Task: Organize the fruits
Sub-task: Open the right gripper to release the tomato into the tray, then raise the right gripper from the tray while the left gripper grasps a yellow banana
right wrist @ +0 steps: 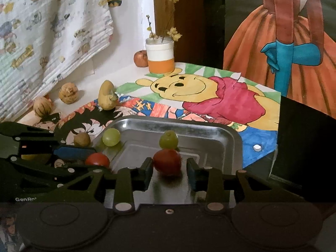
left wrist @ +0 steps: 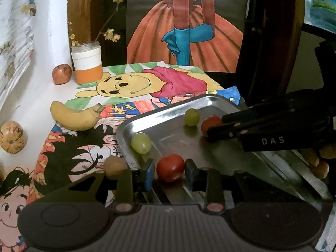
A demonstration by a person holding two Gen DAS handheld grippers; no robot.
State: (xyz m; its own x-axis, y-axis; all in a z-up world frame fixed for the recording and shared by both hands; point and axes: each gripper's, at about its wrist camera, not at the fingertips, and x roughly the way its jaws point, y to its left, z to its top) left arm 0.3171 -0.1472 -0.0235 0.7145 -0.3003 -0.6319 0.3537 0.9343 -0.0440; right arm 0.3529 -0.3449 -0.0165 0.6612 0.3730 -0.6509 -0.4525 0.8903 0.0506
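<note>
Metal tray point(left wrist: 147, 121) sits on a table covered with cartoon drawings. Four small fruits lie in it: two green grapes and two red tomatoes.

Left gripper point(left wrist: 169, 173) reaches over the near edge of the tray. One tomato point(left wrist: 170, 167) rests on the tray floor between its blue pads. There is a visible gap on each side of the fruit, so the pads are not pressing on it; jaws stand a little apart and grip nothing.

Right gripper point(right wrist: 169, 172) reaches over its own side of the tray. The other tomato point(right wrist: 167, 162) lies between its pads, likewise with a gap on both sides; not gripped. In the left wrist view this same tomato point(left wrist: 210, 124) shows at the tips of the right gripper's fingers.

One grape point(left wrist: 141, 142) lies in the left corner of the tray, against the sloped wall. The second grape point(left wrist: 191, 116) lies further in, just behind the right gripper's tomato.

Outside the tray: a banana point(left wrist: 75, 116) on the drawings to the left, a small brown nut point(left wrist: 114, 164) just beside the tray's rim, a striped round fruit point(left wrist: 12, 137) on the white surface, a reddish round fruit point(left wrist: 61, 74) beside a white and orange jar point(left wrist: 87, 64) holding dried flower stems. A second striped fruit point(right wrist: 42, 106) appears only in the right wrist view.
</note>
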